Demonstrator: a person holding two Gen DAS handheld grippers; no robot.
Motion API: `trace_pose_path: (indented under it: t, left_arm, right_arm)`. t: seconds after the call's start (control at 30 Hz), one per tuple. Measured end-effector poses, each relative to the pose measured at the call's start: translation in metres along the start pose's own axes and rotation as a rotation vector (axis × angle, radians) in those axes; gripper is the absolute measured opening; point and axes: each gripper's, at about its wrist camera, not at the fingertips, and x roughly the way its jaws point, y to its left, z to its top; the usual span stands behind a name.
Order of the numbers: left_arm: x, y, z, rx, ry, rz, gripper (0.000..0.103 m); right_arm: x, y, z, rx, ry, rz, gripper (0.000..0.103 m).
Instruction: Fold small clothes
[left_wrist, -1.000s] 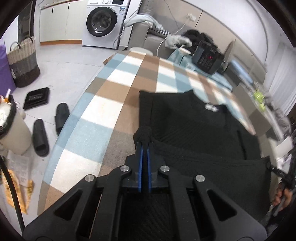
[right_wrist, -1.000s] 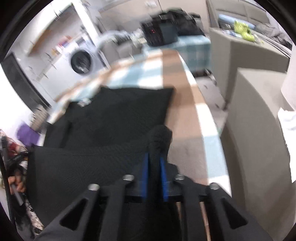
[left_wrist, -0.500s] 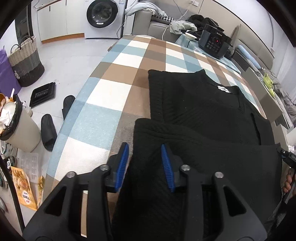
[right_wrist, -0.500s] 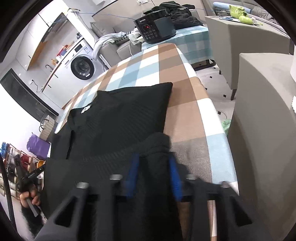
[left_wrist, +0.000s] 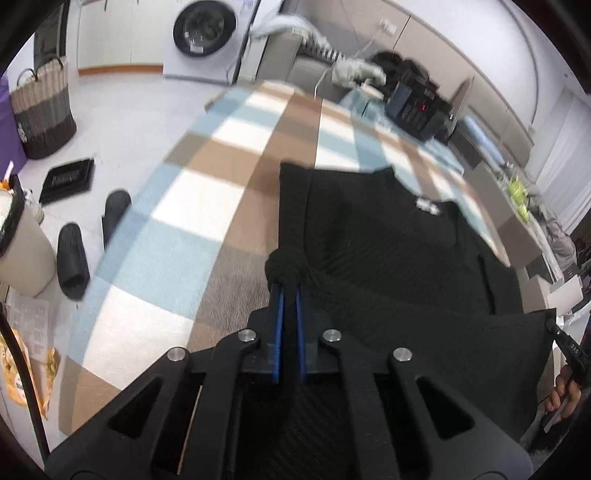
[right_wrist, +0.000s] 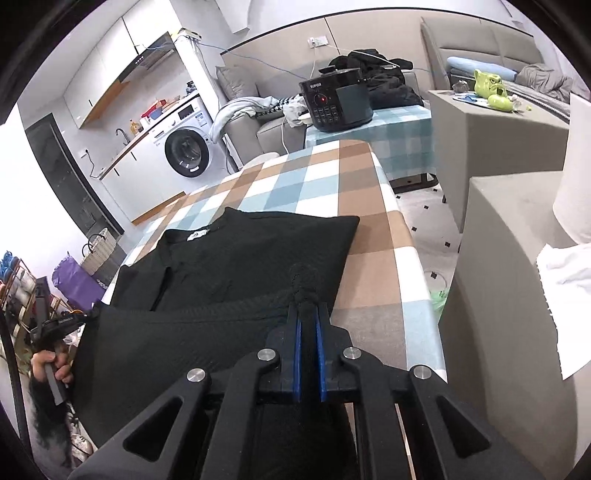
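A black knit sweater (left_wrist: 388, 251) lies on the checked table (left_wrist: 184, 206), collar and white label far from me, its near part folded over the body. My left gripper (left_wrist: 290, 286) has its jaws closing on a bunched corner of the fold's left edge (left_wrist: 286, 264), and the blue pads pinch the cloth. In the right wrist view the same sweater (right_wrist: 251, 251) shows, and my right gripper (right_wrist: 309, 306) has its jaws closing on the bunched right corner (right_wrist: 304, 280). The folded edge stretches between the two grips. Each view catches the other gripper in a hand at its edge.
The table (right_wrist: 321, 177) drops off close to the sweater's right side. Grey upholstered blocks (right_wrist: 498, 258) stand to the right, one with a white cloth (right_wrist: 565, 280). A black cooker (right_wrist: 338, 101) sits beyond. On the floor to the left are slippers (left_wrist: 74, 258), a bin (left_wrist: 18, 243) and a basket (left_wrist: 42, 110).
Half a second ago both grippers stood open over the folded edge. Now each is shut on a bunched corner of it, and the right one has risen slightly.
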Motion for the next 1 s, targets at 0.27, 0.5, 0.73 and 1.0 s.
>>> trace_pose_path:
  t: [0.27, 0.5, 0.73, 1.0]
  left_arm:
    - [-0.033, 0.002, 0.011, -0.037, -0.095, -0.034, 0.001]
    - [-0.026, -0.003, 0.039, -0.057, -0.127, -0.041, 0.001]
    - [-0.001, -0.019, 0.077, -0.020, -0.168, 0.040, 0.001]
    - [0.052, -0.017, 0.082, 0.011, -0.064, 0.166, 0.011]
  right_arm:
    - [-0.006, 0.007, 0.006, -0.015, -0.052, -0.025, 0.007]
    - [0.018, 0.005, 0.039, 0.038, -0.065, -0.099, 0.006]
    - [0.066, 0.007, 0.078, 0.078, -0.051, -0.141, 0.006]
    - [0.113, 0.003, 0.078, 0.074, 0.072, -0.195, 0.021]
